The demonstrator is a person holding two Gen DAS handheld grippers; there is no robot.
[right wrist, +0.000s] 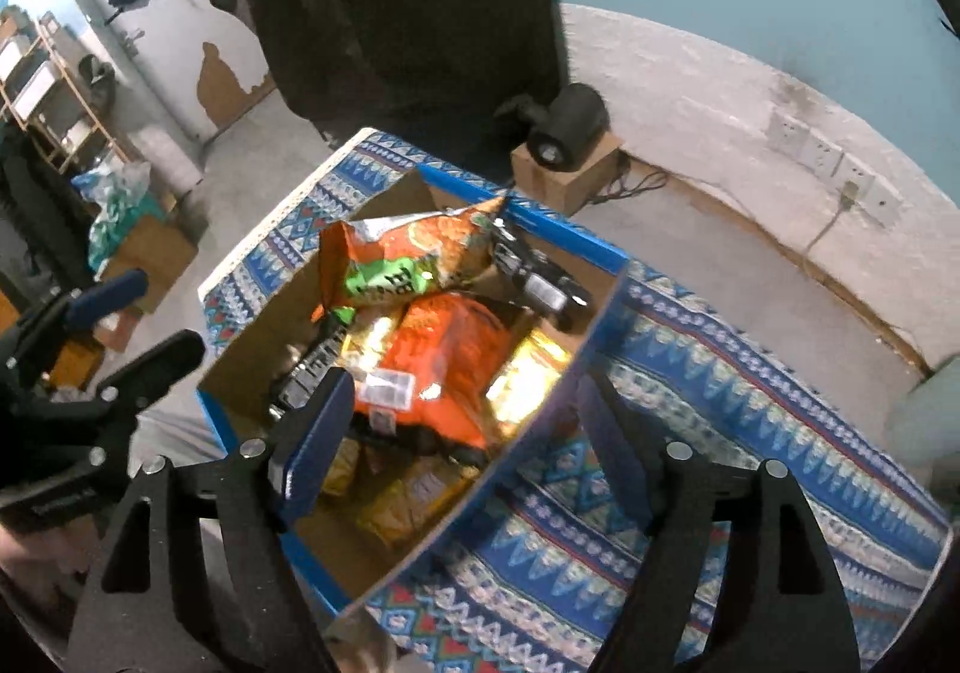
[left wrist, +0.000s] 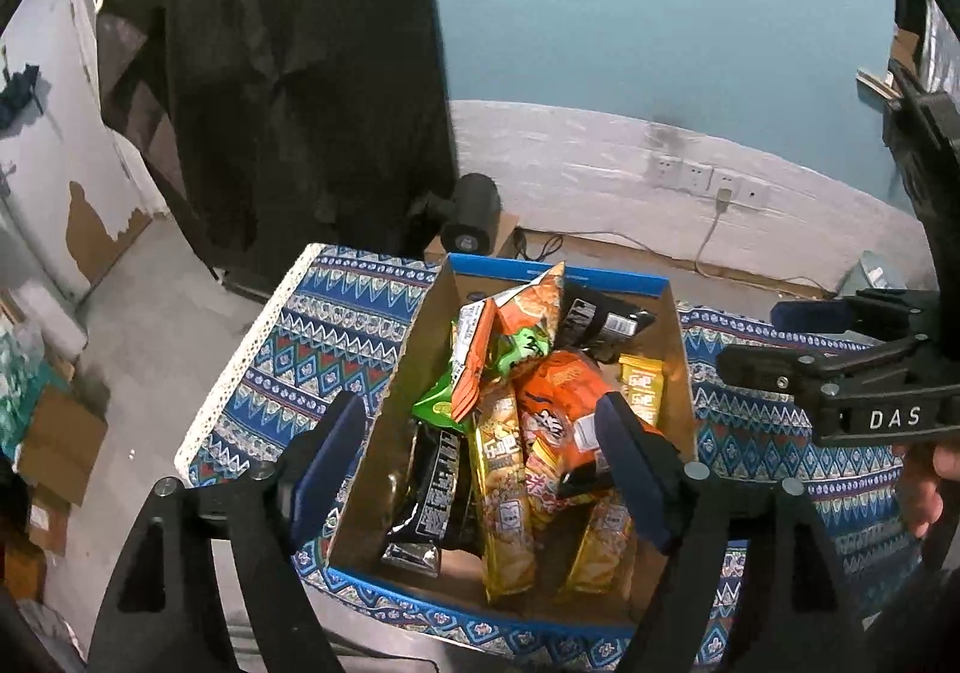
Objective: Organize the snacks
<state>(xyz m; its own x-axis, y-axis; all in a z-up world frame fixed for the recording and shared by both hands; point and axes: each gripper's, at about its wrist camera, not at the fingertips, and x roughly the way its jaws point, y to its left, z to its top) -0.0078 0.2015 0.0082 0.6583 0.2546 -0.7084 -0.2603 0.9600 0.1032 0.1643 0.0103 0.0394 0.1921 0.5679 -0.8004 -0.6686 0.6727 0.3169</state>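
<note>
Cardboard box (left wrist: 414,373) with blue rim sat on the counter (left wrist: 324,331), which was covered by a blue patterned cloth. The box was full of snack packs: a large orange bag (left wrist: 564,391) near the middle, an orange-and-green chip bag (left wrist: 522,325) leaning toward the far side, a black pack (left wrist: 600,319) at the far corner, another black pack (left wrist: 432,493) lying at the near left, a long yellow pack (left wrist: 504,481) upright beside it, and small yellow packets (left wrist: 642,385) along the right wall.

Left gripper (left wrist: 480,469) hung over the box's left part with jaws wide apart and nothing pinched; its left finger was outside the left wall and its right finger was over the snacks.

Right gripper (right wrist: 462,451) hung over the box's right wall with jaws wide apart and nothing clamped; its left finger was over the box interior and its right finger was outside, over the cloth. The orange bag (right wrist: 444,361) lay just ahead of it.

In the left wrist view the right gripper was also visible at the right edge, with a hand (left wrist: 924,481) on it.

A dark hanging cloth (left wrist: 300,72) and a small black device (left wrist: 474,217) on a cardboard block stood behind the counter.
</note>
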